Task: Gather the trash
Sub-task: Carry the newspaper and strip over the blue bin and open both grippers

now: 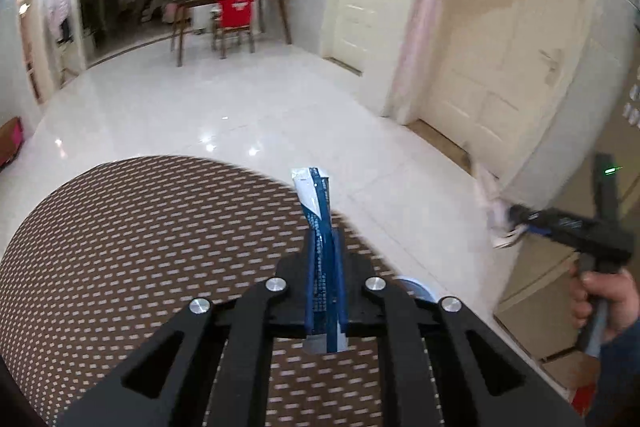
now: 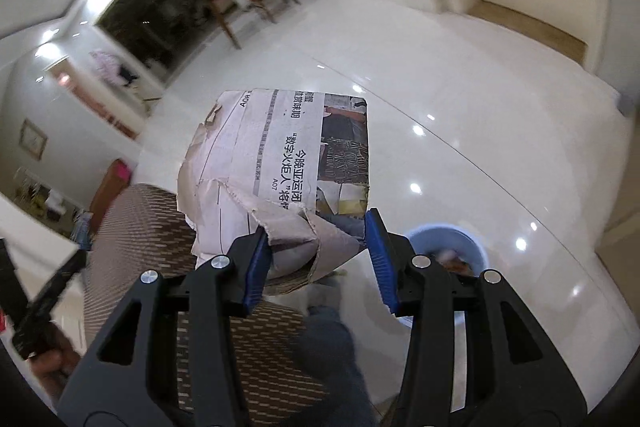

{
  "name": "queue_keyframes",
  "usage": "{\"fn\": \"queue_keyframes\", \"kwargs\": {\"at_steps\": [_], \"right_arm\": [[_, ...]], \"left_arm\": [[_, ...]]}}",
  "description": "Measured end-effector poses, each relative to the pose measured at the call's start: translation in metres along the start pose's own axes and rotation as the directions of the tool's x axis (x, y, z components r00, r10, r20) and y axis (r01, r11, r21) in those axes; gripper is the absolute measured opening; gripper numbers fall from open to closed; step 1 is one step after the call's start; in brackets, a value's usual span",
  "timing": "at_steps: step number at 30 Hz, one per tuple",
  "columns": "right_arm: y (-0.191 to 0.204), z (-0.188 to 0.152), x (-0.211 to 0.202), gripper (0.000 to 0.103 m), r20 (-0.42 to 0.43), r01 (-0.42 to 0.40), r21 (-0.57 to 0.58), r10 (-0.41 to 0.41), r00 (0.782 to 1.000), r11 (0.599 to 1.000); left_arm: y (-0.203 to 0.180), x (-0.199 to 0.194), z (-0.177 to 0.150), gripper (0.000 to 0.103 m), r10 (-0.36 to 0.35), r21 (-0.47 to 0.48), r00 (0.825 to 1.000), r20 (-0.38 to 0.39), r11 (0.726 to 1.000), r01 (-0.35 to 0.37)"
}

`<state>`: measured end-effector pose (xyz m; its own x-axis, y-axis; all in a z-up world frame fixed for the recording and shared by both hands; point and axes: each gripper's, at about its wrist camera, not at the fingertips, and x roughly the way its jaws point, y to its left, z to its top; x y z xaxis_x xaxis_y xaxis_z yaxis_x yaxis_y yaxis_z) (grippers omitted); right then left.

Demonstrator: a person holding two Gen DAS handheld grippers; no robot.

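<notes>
Trash: one wrapper (image 1: 320,223) pinched by left hand-held gripper (image 1: 324,247), one newspaper (image 2: 280,167) (torn) by right (image 2: 316,247).

Each camera sits close behind its own gripper, looking forward and down. Both views share the woven stool (image 1: 132,239), white floor (image 1: 224,99) and red chair (image 1: 236,9).

Blue-white sachet (image 1: 320,227) stands pinched upright; crumpled newspaper (image 2: 280,163) held aloft.
</notes>
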<state>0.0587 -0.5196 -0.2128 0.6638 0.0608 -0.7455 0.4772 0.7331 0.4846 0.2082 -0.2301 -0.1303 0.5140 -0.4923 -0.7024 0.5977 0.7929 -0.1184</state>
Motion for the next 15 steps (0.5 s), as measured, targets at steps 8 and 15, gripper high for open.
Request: {"fn": "queue_keyframes", "kwargs": {"at_steps": [8, 15], "right_arm": [[-0.077, -0.023, 0.058, 0.054, -0.151, 0.105, 0.129, -0.086, 0.985, 0.986], [-0.115, -0.035, 0.088, 0.085, -0.213, 0.134, 0.202, -0.090, 0.973, 0.970]], "left_arm": [[-0.073, 0.031, -0.004, 0.008, -0.080, 0.084, 0.995, -0.062, 0.993, 0.085], [-0.117, 0.067, -0.009, 0.008, -0.115, 0.153, 0.983, -0.146, 0.979, 0.137]]}}
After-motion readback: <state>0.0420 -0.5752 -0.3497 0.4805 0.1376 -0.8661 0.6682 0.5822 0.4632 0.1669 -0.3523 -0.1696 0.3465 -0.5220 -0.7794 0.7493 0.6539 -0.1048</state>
